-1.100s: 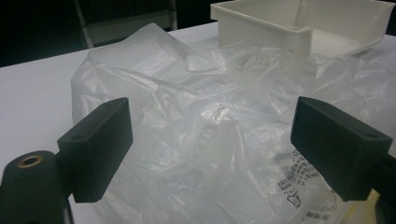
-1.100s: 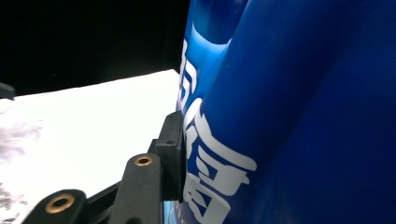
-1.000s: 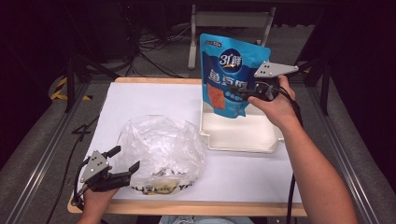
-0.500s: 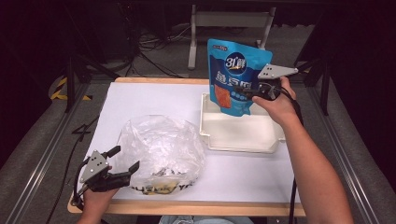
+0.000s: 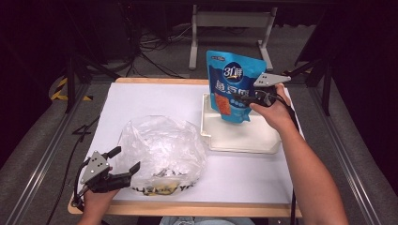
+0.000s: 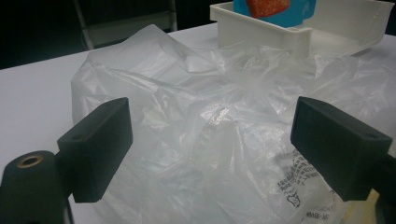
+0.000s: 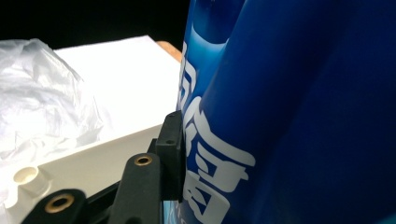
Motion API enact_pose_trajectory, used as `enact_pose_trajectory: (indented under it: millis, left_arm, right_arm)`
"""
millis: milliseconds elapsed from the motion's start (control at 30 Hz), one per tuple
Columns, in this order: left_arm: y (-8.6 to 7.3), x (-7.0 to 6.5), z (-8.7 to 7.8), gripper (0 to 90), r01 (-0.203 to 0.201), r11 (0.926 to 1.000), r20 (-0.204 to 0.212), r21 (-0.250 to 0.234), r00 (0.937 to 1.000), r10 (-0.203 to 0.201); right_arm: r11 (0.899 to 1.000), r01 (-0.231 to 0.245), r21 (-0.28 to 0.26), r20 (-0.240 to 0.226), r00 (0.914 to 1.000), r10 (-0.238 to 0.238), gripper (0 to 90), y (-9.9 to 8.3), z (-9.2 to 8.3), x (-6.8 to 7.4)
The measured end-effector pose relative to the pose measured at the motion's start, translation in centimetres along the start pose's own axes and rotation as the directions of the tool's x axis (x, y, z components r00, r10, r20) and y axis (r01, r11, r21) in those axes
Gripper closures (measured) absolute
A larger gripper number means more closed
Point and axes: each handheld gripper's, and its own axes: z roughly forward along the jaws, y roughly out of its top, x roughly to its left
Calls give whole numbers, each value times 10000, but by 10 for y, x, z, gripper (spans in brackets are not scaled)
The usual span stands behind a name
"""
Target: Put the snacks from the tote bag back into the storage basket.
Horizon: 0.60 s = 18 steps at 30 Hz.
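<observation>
1. Pouch first: the tall blue foil snack pouch (image 5: 233,86) with white lettering and an orange panel stood upright in our right gripper (image 5: 253,99), whose jaws were clamped shut on the pouch's side. In the right gripper view one black pad (image 7: 172,154) lay flat against the blue film.

2. Compared with a second earlier, the pouch had come lower. Its bottom edge then hung above the shallow white plastic tray (image 5: 244,140); now it sat down inside the tray's near-left end, low against the floor. Whether it actually touched the tray floor we could not tell.

3. The grip itself had not changed over that second, so we judged the pouch was still carried by us and not yet resting on its own.

4. Our left gripper (image 5: 119,161) had not moved. It lay low at the near-left corner of the white surface (image 5: 155,101) with its jaws spread wide and nothing between the pads. In the left gripper view, they framed the crumpled clear plastic bag (image 6: 210,135) without pressing on it.

5. That bag sat just left of the tray, near it, with some printed film and yellowish contents showing at its near edge.

6. We took the descent to mean the placing step was nearly done. What remained, in our judgement, was to settle the pouch flat or leaning in the tray, then release it.
</observation>
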Motion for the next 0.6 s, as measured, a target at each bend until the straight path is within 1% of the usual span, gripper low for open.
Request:
enact_pose_trajectory:
  millis: [33,133,300,433,600]
  left_arm:
    - [0,0,0,136,30,10000,-17,-28,10000,-30]
    - [0,0,0,135,47,10000,-32,-9,10000,-47]
    - [0,0,0,135,55,10000,-42,2,10000,-55]
    - [0,0,0,135,84,10000,-30,-19,10000,-84]
    - [0,0,-1,135,71,10000,-55,-13,10000,-71]
  right_arm:
    - [10000,46,26,-7,10000,-46,606,-2,2,1]
    - [9999,-72,70,-45,10000,72,606,-7,5,2]
    - [9998,-103,189,-66,9999,104,606,-14,9,3]
    - [9993,8,375,-95,10000,-4,606,-18,12,4]
    - [9996,-128,259,-117,9998,132,604,-23,13,4]
